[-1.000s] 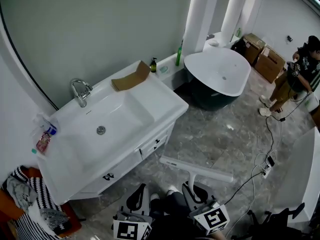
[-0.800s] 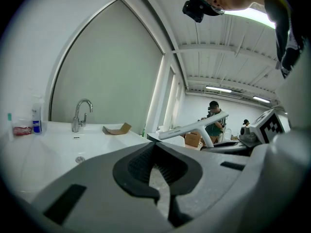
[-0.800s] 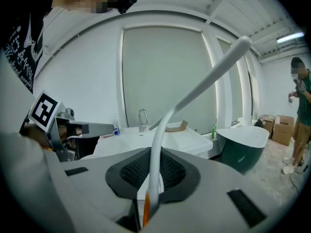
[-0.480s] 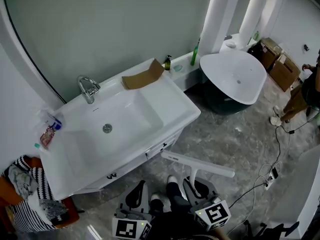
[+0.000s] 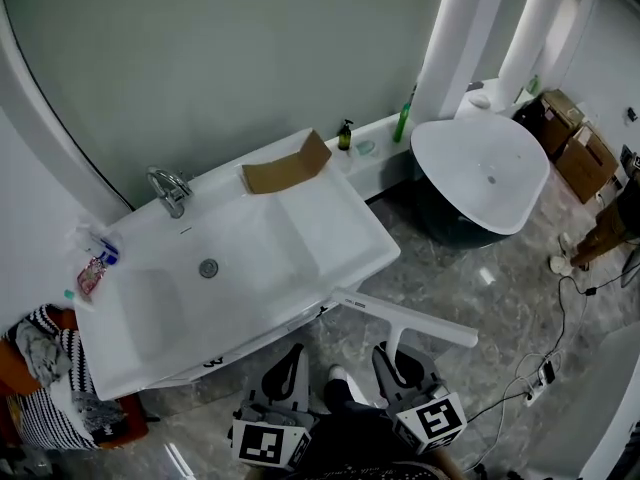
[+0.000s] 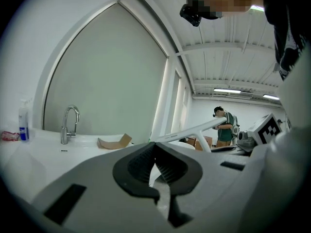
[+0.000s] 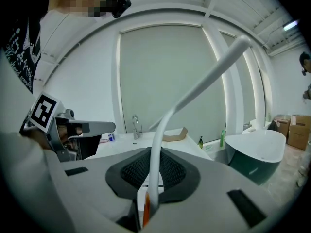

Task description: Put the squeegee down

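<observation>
Over by the sink (image 5: 330, 218), the squeegee (image 5: 405, 317) has swung closer, blade seemingly at its front edge, handle pinched in the right gripper (image 5: 397, 356); left gripper (image 5: 290, 366) pressed together, empty. Set-down looks near.

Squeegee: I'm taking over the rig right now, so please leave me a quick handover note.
Right gripper: shut on the handle of the squeegee, blade up in the air out front.
Left gripper: shut, nothing in it, beside the right one.
Where: the blade hangs over the floor by the front corner of the sink counter, resting on nothing that I can see.
Done: nothing put down yet.
Left: choose a spot, probably the counter, lower the squeegee onto it, open the right jaws.
</observation>
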`<state>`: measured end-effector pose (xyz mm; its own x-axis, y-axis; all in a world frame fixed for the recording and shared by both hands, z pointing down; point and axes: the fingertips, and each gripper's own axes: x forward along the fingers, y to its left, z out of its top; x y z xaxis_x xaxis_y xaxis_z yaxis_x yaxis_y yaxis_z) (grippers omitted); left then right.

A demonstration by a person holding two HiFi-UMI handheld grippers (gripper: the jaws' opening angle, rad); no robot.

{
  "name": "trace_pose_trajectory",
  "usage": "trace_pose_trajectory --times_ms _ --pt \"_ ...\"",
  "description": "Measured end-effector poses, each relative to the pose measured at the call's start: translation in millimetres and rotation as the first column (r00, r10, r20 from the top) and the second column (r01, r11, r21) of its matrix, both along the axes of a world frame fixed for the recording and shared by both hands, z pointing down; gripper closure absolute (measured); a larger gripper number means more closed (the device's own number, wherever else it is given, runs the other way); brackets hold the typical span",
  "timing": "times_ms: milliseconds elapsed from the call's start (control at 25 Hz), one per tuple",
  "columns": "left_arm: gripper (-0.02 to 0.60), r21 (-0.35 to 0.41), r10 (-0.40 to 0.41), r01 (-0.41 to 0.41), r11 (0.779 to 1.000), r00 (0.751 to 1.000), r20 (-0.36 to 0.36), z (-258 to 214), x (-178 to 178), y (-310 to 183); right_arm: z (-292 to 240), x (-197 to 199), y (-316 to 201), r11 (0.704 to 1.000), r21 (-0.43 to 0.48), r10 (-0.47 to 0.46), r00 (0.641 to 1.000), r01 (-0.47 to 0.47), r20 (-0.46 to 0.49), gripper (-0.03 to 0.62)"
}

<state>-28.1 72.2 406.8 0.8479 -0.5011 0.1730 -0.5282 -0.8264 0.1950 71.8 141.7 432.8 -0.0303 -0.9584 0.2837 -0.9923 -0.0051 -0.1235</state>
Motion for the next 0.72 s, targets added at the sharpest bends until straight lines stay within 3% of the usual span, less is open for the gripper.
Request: trace_pose_trajectory --times_ms 160,360,520,720 --pt "0.577 0.086 -0.012 0.011 0.996 1.0 0.011 -4.3 37.7 -11.8 -4.7 30.9 -13.5 0.999 0.051 0.002 0.996 0.002 -0.084 0.546" --pt "0.577 0.17 -0.06 0.07 0.983 0.996 -0.062 -30.0 71.3 -28.3 -27.0 54.7 -36.3 0.989 0.143 -0.006 0.981 0.034 -0.192 0.546" --pt "0.577 0.181 -0.086 0.099 0.979 0.993 -0.078 -36.4 77.4 -27.9 -36.5 65.6 -45.6 0.982 0.186 -0.006 0.984 0.039 -0.179 0.546" --pt "0.577 0.158 -0.102 0.111 0.981 0.993 -0.063 -29.4 78.1 -35.3 -30.5 73.7 -54.6 0.986 0.167 -0.007 0.992 0.028 -0.126 0.546"
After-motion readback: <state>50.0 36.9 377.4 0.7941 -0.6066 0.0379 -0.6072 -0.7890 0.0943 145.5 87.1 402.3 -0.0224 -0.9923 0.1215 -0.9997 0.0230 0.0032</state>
